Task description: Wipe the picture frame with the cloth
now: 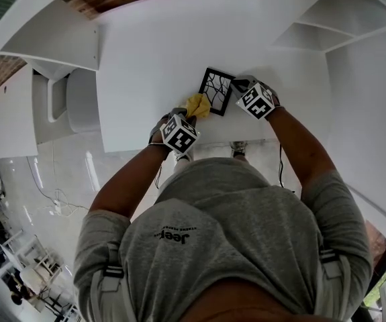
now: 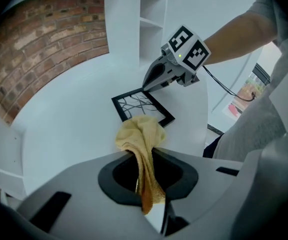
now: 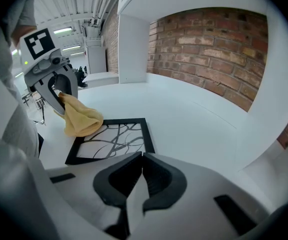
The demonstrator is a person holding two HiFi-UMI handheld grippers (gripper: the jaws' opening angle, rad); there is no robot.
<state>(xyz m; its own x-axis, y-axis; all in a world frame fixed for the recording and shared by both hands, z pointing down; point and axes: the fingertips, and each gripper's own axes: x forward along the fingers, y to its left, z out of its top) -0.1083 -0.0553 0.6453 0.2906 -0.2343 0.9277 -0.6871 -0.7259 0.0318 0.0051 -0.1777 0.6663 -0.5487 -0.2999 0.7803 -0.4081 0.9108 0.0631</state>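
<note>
A black picture frame (image 1: 216,90) with a branch pattern lies flat on the white table (image 1: 146,59). My left gripper (image 1: 190,117) is shut on a yellow cloth (image 1: 198,104), which bunches against the frame's near left corner. In the left gripper view the cloth (image 2: 139,134) hangs out of the jaws onto the frame (image 2: 141,106). My right gripper (image 1: 237,86) is shut, its tips resting on the frame's right edge. In the right gripper view the frame (image 3: 111,140) lies just past the closed jaws, and the cloth (image 3: 81,117) covers its far left corner.
A brick wall (image 3: 219,49) runs behind the table. White shelf units (image 1: 327,25) stand to the right, and a white cabinet (image 1: 52,45) stands to the left. The table's near edge (image 1: 179,146) is just below my grippers.
</note>
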